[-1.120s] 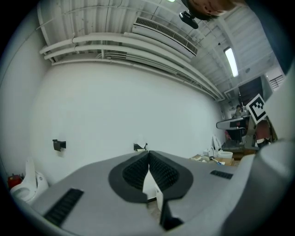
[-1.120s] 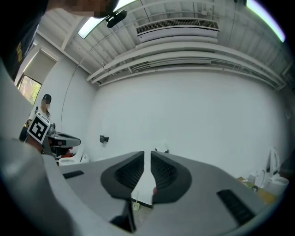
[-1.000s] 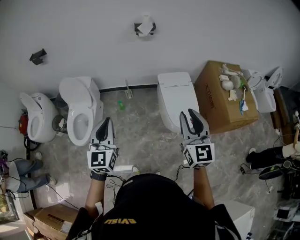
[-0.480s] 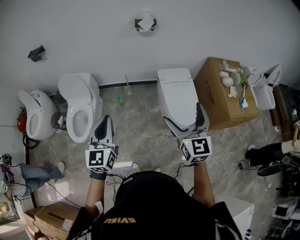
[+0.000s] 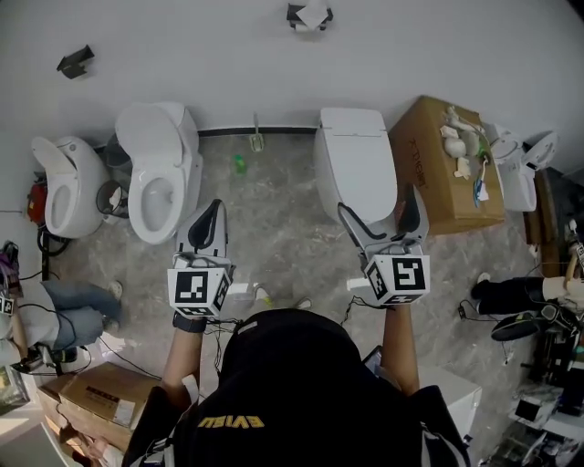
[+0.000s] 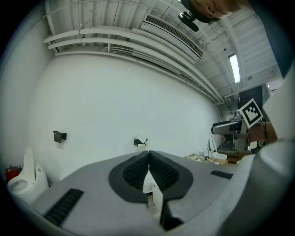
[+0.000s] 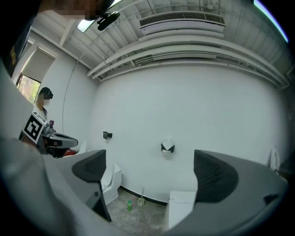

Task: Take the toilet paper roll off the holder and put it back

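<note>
High on the white wall (image 5: 182,55) at your 12 o'clock, the toilet paper roll (image 5: 310,15) sits on its dark holder (image 5: 294,13), well apart from both tools. Your left tool (image 5: 211,212) points level at about 11 o'clock from your body, its jaws pressed together with nothing between them; in the left gripper view the roll shows just above the closed tips. Your right tool (image 5: 380,202) is at about 1 o'clock. Its jaws have just been opening and now stand wide and empty, and in the right gripper view the roll appears on the wall between them. Below the roll, a closed white toilet (image 5: 356,164) stands against the wall just ahead of the right tool, with a cardboard box (image 5: 429,173) at its 3 o'clock. An open toilet (image 5: 162,173) stands ahead of the left tool, and a second dark holder (image 5: 75,61) hangs on the wall toward 10 o'clock.
</note>
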Motion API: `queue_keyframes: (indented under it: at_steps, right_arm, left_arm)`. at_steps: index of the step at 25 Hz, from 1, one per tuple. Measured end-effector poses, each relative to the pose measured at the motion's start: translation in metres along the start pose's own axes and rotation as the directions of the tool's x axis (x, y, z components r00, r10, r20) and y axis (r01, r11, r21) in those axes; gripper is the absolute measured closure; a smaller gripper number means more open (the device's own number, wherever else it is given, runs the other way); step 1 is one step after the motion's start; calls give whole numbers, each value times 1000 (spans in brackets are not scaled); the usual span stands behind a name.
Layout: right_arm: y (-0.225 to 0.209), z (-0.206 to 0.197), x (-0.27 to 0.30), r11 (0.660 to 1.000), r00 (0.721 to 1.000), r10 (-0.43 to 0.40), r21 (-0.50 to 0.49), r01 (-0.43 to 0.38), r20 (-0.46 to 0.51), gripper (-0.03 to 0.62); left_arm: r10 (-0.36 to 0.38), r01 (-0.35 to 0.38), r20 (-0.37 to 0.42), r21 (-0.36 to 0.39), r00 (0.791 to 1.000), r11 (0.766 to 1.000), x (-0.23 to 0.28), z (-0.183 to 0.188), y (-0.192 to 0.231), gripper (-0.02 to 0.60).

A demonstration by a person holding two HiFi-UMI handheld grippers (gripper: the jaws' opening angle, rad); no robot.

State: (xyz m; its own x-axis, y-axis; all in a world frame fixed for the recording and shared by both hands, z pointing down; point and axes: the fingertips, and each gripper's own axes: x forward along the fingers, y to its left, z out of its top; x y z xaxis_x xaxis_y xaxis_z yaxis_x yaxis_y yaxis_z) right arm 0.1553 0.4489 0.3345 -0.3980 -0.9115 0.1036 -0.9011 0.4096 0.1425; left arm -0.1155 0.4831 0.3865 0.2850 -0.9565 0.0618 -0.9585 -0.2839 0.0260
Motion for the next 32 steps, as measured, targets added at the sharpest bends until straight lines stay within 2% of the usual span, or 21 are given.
queue_keyframes:
  at_steps: [9, 17, 25, 32]
  right_arm:
    - [39, -3, -2, 1000, 999, -22, -20, 22, -34, 11]
    - [33, -8, 9, 998, 997, -53, -26, 52, -56, 11]
    - [1, -30, 67, 998, 997, -55, 24, 56, -60, 11]
    - [-47, -33, 160, 999, 998, -34, 24, 35, -56, 11]
  left_arm:
    - [-60, 59, -11, -8, 998, 998, -19, -17, 22, 571]
    - [-80, 79, -27, -22, 996, 997, -5, -28, 25, 571]
    - [-75, 76, -64, 16, 995, 997, 50, -35, 38, 571]
    - [-52, 55, -75, 34, 996, 998, 143, -23, 57, 571]
